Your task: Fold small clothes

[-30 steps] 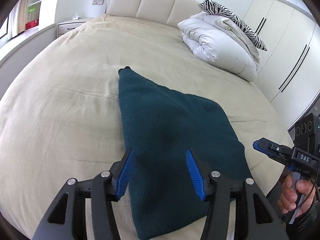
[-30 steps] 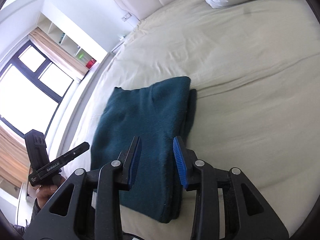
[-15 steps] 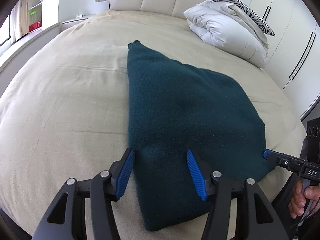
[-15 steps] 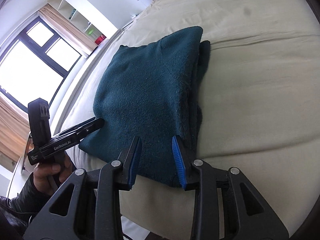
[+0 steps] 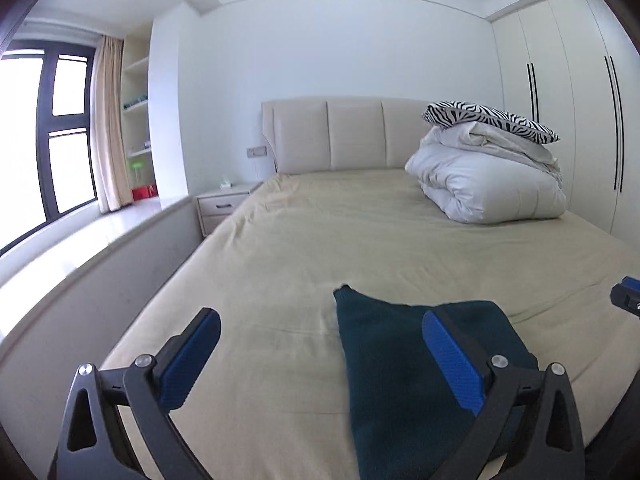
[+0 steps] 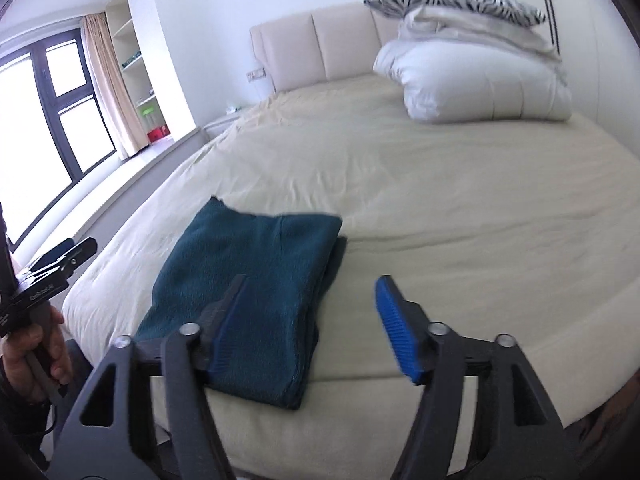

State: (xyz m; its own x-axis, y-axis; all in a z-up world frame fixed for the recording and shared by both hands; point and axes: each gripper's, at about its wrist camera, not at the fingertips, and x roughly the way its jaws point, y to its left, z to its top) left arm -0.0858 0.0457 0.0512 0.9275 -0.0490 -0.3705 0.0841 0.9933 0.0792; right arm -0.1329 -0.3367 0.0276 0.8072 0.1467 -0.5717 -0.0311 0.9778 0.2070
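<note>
A dark teal knitted garment, folded into a flat rectangle [image 6: 256, 280], lies on the beige sheet of the wide bed [image 6: 460, 200], close to the bed's near edge and toward its window side; in the right wrist view a second layer of the same cloth shows as a thin strip along its right side. The left gripper [image 5: 320, 360], black-framed with blue ribbed pads, has just been opening and now stands very wide, with nothing between its fingers; it hangs above the bed, and the garment [image 5: 400, 360] appears under and behind its right finger, not touched by it. The right gripper [image 6: 308, 320] has also just been opening and stands wide and empty, raised over the near corner of the garment, its left finger drawn in front of the cloth. In the right wrist view a hand [image 6: 36, 356] at the left edge grips the left gripper's handle. At the head of the bed, by the padded cream headboard [image 5: 348, 132], a bundled white duvet [image 5: 488, 188] carries a zebra-striped pillow [image 5: 488, 116].
</note>
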